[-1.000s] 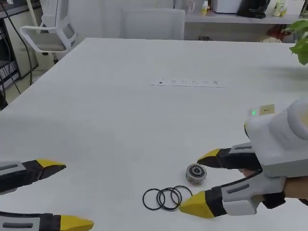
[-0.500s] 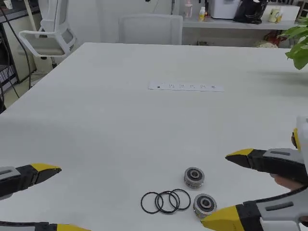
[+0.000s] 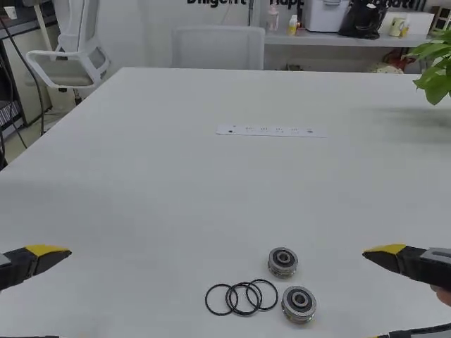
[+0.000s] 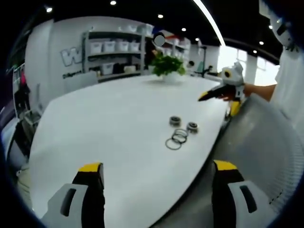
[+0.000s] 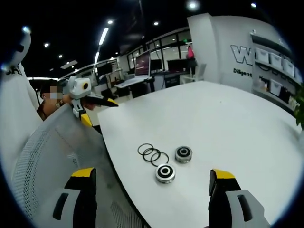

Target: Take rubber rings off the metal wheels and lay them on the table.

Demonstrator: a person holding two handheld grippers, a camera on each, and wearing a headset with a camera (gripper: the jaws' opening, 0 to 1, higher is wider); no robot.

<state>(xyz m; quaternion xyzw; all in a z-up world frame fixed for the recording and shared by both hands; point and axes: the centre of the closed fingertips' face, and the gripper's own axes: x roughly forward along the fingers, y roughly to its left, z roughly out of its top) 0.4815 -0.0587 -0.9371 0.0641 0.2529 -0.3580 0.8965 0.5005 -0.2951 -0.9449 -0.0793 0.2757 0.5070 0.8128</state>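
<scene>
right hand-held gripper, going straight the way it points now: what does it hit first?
Probably the nearer metal wheel, lying almost centred ahead of the open jaws of the right hand-held gripper; the rubber rings and second metal wheel lie beyond. Its height over the table is unclear, so it might pass above.

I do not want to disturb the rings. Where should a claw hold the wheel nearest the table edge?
Probably by its round outer rim, from above with the right claw. The wheel lies flat on the table, so the rim is exposed; the rings lie close on its left, so set the jaws on its near and far sides.
</scene>
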